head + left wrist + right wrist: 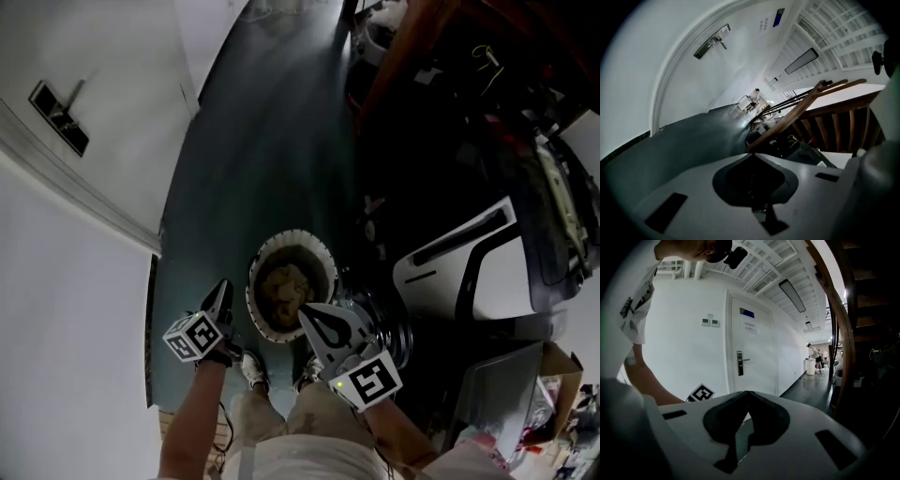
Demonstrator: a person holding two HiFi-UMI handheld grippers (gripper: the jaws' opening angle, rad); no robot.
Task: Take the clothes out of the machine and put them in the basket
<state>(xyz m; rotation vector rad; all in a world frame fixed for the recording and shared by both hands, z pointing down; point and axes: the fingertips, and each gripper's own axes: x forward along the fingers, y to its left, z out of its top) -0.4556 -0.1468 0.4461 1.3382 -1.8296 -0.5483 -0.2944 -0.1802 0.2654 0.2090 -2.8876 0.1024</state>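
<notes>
Between and below the jaws: basket [251, 292] is sitting on the floor [272, 141], just past both sets of tips in the head view, with a brownish heap of clothes [286, 289] lying inside it.
Left gripper [221, 292]: its jaws are meeting tip to tip with nothing between them, and it is pointing out over the floor toward a wooden railing [801, 110].
Right gripper [309, 314]: its jaws are also pressing together at the tips and gripping nothing, and it is facing a white door [752, 348].
Machine [469, 272]: it is standing to the right of the right jaws, near the basket, and its inside is not showing in any view.
Done: clothes are already lying in the basket and both grippers are coming away empty-handed, so at least part of the unloading looks finished.
Left: nothing is telling whether more clothes are waiting in the machine. If some are, another reach in is needed; if not, the task is looking close to complete.
</notes>
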